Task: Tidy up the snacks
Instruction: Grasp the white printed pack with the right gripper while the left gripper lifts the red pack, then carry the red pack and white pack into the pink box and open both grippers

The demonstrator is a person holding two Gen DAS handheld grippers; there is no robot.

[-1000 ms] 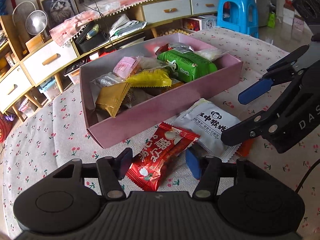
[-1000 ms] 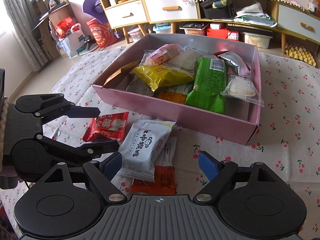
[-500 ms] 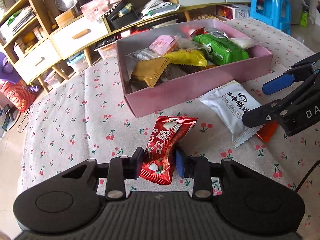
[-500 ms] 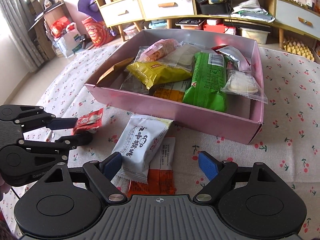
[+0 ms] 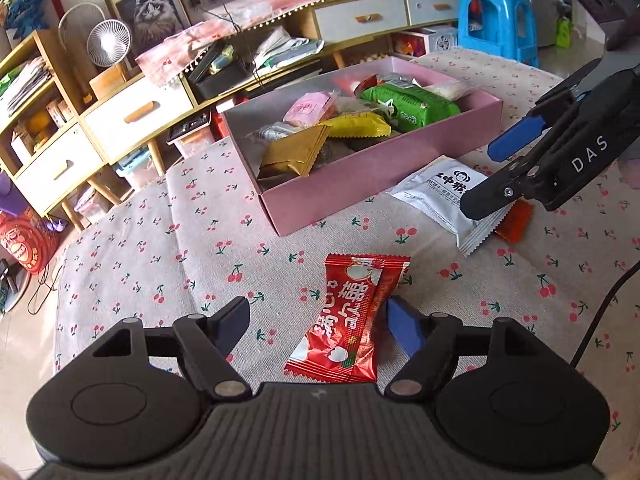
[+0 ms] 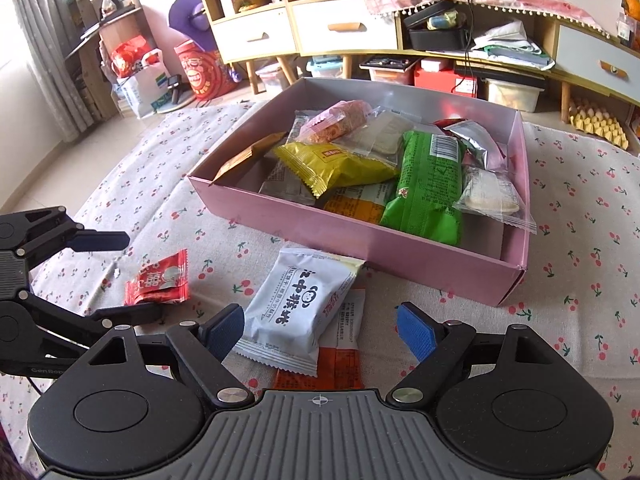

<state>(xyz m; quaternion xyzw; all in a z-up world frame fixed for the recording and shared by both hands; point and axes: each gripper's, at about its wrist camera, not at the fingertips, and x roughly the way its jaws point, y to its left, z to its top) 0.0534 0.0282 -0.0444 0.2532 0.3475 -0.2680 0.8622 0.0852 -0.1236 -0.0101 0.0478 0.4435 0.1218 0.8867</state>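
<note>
Cherry-print tablecloth point(image 5: 132, 248) covers the table, low cabinets behind. Pink box point(image 5: 360, 200) at centre of the left wrist view holds mixed snacks. Left gripper point(image 5: 320, 326) at lower centre has just been opening; red snack packet point(image 5: 348, 320) lies between its jaws, touching the right finger only, not clamped. Right gripper point(image 6: 320, 330) stands wide, holding nothing, over the white packet point(image 6: 298, 308) lying on an orange packet point(image 6: 340, 364).

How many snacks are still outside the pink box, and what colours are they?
Red packet: 1
White packet: 1
Orange packet: 1
Total outside the pink box: 3
</note>
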